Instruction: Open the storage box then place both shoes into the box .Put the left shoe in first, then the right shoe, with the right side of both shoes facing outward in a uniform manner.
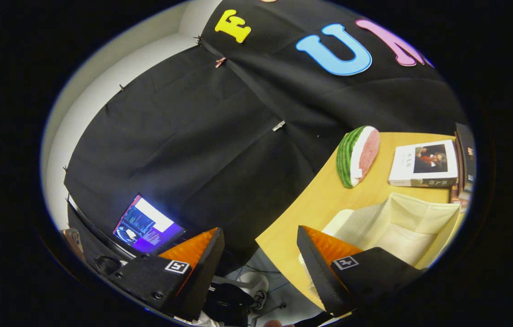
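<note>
Your gripper (261, 238) jaws are apart and empty, the storage box (401, 227) on the desk (324, 200) looks open, no shoes inside yet.

The gripper (261, 245) hangs with its fingers spread apart and nothing between them. Just beyond one finger sits the cream fabric storage box (413, 225), open-topped, on a yellow wooden table (329, 200). Farther beyond lie a watermelon slice (357, 156) and a white book (425, 169). Beyond the other finger glows a laptop screen (146, 225).
</note>
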Demonstrator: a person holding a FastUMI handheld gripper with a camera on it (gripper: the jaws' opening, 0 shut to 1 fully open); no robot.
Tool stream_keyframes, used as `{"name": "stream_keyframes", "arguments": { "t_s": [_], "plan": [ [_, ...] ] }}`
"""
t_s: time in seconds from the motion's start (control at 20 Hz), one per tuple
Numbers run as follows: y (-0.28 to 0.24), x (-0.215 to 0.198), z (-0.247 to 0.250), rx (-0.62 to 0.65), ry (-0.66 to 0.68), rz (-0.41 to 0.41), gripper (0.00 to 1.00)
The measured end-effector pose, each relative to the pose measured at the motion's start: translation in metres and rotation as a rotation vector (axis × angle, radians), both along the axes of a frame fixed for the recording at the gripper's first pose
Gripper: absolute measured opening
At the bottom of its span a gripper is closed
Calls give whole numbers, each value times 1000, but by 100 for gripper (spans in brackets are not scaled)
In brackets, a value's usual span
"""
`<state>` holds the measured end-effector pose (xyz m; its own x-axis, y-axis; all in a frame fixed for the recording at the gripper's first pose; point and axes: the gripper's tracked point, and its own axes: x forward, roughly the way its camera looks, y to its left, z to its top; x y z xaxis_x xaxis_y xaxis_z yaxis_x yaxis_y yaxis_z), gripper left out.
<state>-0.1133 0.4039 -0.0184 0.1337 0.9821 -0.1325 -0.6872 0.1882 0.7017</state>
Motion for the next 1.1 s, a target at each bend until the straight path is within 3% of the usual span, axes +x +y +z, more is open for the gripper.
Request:
{"name": "stream_keyframes", "arguments": {
  "t_s": [0.35,0.6,0.95,1.1],
  "plan": [
    [-122,53,-42,-230,-178,-313,98],
    [-209,65,-98,-391,-168,-485,98],
    [-299,51,-199,-586,-37,-612,96],
    [-311,41,-248,-679,-16,-605,86]
  ]
}}
